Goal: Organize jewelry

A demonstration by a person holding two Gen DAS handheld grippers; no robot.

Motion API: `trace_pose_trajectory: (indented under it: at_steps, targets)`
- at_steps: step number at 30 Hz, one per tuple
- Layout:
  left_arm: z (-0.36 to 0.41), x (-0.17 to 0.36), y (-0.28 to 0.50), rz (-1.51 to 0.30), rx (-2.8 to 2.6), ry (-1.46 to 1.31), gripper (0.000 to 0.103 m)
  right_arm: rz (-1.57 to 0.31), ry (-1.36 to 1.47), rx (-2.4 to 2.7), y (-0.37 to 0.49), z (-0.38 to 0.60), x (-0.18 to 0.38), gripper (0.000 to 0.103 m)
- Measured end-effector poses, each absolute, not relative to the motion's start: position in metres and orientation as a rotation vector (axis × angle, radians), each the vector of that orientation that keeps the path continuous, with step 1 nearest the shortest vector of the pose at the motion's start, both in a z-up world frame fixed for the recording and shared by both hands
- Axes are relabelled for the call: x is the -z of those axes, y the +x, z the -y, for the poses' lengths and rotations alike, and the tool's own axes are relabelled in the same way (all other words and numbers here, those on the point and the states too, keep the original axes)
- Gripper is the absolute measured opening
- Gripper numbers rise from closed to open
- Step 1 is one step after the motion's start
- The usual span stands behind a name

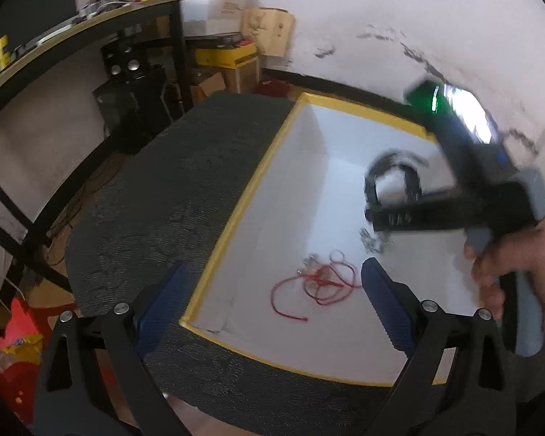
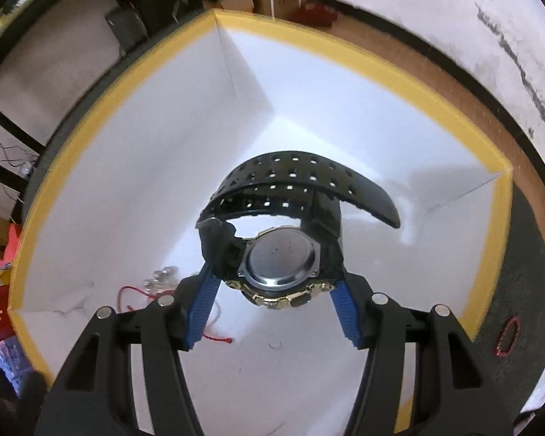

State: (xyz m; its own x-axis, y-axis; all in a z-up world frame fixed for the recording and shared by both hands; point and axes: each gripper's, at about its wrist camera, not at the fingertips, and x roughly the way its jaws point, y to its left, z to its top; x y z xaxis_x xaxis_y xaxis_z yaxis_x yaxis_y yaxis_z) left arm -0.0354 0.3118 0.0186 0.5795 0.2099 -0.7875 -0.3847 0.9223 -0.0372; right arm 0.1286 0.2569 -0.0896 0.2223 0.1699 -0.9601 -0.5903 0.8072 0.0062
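A white box with a yellow rim sits on a dark grey mat. Inside lie a red cord necklace and a silver chain. My right gripper is shut on a black watch with a perforated strap and gold case, held above the box floor. In the left wrist view the right gripper and the watch hang blurred over the box. My left gripper is open and empty over the box's near left corner.
A small red ring-shaped piece lies on the mat right of the box. A black-framed table with clutter, speakers and cardboard boxes stand beyond the mat. A white wall is behind.
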Motion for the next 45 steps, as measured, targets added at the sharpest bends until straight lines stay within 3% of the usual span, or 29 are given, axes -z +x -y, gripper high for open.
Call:
trace_pose_trajectory:
  at_steps: [11, 12, 13, 14, 18, 23, 28, 34, 45]
  targets:
    - [-0.333, -0.025, -0.039, -0.859, -0.394, -0.291, 0.093, -1.310, -0.440, -0.494, 0.134, -0.266, 0.105, 0.058]
    - [-0.333, -0.025, -0.038, -0.858, -0.395, -0.295, 0.093, -1.305, -0.450, -0.497, 0.133, -0.268, 0.103, 0.062]
    - [-0.331, -0.026, -0.036, -0.858, -0.393, -0.299, 0.093, -1.291, -0.459, -0.500, 0.132, -0.269, 0.101, 0.078]
    - [-0.329, -0.026, -0.035, -0.857, -0.391, -0.301, 0.093, -1.272, -0.463, -0.506, 0.131, -0.268, 0.097, 0.085]
    - [-0.324, -0.031, -0.032, -0.840, -0.390, -0.294, 0.093, -1.224, -0.434, -0.539, 0.126, -0.260, 0.072, 0.097]
    - [-0.313, -0.044, -0.028, -0.779, -0.396, -0.310, 0.093, -1.050, -0.322, -0.560, 0.116, -0.217, 0.002, 0.096]
    - [-0.278, -0.056, -0.014, -0.702, -0.337, -0.336, 0.097, -0.841, -0.235, -0.422, 0.086, -0.107, -0.051, 0.096]
    - [-0.175, -0.059, 0.020, -0.702, -0.137, -0.243, 0.097, -0.834, -0.044, -0.156, 0.067, 0.059, -0.018, 0.096]
    - [-0.001, 0.011, 0.073, -0.869, 0.039, 0.006, 0.097, -0.928, 0.078, -0.093, 0.053, 0.187, 0.043, 0.096]
